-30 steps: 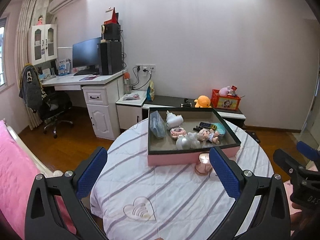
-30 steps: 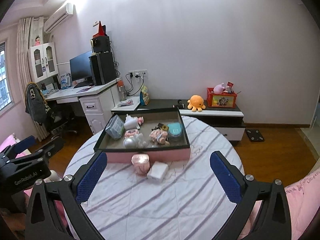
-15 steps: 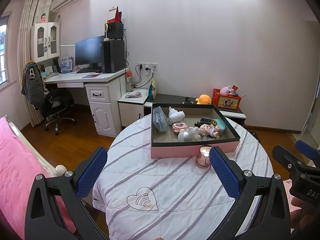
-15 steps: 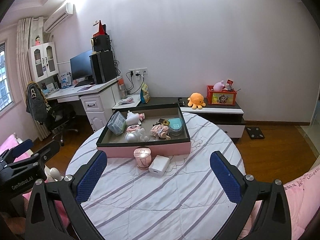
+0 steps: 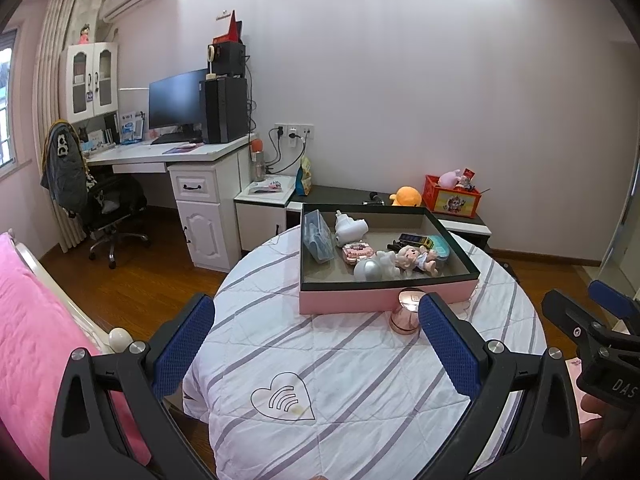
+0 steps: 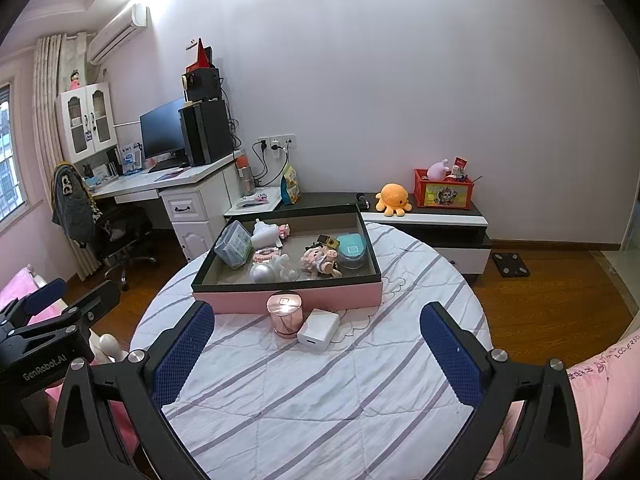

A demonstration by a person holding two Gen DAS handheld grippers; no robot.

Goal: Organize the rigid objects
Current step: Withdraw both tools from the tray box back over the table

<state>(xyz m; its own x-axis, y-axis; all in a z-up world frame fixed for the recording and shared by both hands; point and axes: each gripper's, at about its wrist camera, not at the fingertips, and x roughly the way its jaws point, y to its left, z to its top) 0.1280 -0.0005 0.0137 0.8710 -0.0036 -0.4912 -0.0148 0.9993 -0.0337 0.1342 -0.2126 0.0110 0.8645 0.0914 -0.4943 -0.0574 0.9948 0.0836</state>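
Observation:
A pink tray [image 6: 288,296] with dark rim sits on the round table [image 6: 320,400] and holds several small items: a doll [image 6: 320,260], a silver ball [image 6: 262,272], a teal tin [image 6: 351,249], a clear box [image 6: 234,243]. A rose-gold jar [image 6: 285,314] and a white charger [image 6: 319,329] stand on the cloth just in front of the tray. My right gripper [image 6: 316,356] is open and empty, held above the near table. My left gripper [image 5: 316,352] is open and empty; the tray [image 5: 384,302] and jar [image 5: 406,316] lie ahead of it.
A desk with monitor [image 6: 162,134] and an office chair [image 6: 120,232] stand at the left. A low cabinet [image 6: 432,220] with an orange plush [image 6: 393,199] and red box is behind the table. Pink bedding [image 5: 36,340] flanks the table.
Both grippers have pulled back and risen a little from the table; the tray and jar look farther away. Both stay open and empty.

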